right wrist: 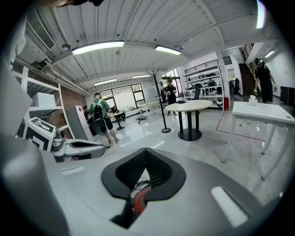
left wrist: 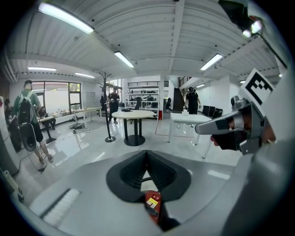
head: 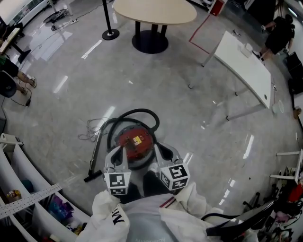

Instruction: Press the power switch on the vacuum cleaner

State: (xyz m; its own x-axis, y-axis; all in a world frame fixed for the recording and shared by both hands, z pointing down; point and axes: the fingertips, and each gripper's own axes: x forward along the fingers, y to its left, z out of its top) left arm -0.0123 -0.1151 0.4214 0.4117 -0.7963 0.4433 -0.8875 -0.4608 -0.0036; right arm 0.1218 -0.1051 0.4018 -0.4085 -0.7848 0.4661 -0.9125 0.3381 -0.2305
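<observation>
A round red vacuum cleaner [head: 136, 142] with a yellow label on top sits on the grey floor right in front of me, its black hose [head: 137, 113] looping around the back. My left gripper [head: 119, 158] hovers over its left side and my right gripper [head: 163, 152] over its right side. Both are shut with nothing held. In the left gripper view the red body [left wrist: 153, 203] shows through the gap below the closed fingertips. The right gripper view likewise shows the red body [right wrist: 139, 199] just under the jaws. I cannot make out the power switch itself.
The vacuum's wand and floor nozzle [head: 94, 160] lie to its left, beside a loose white cord [head: 92, 127]. A round table [head: 154, 12] and a stanchion base [head: 110, 34] stand ahead, a white table [head: 244, 66] at right, shelving [head: 28, 198] at lower left. People stand at the room's edges.
</observation>
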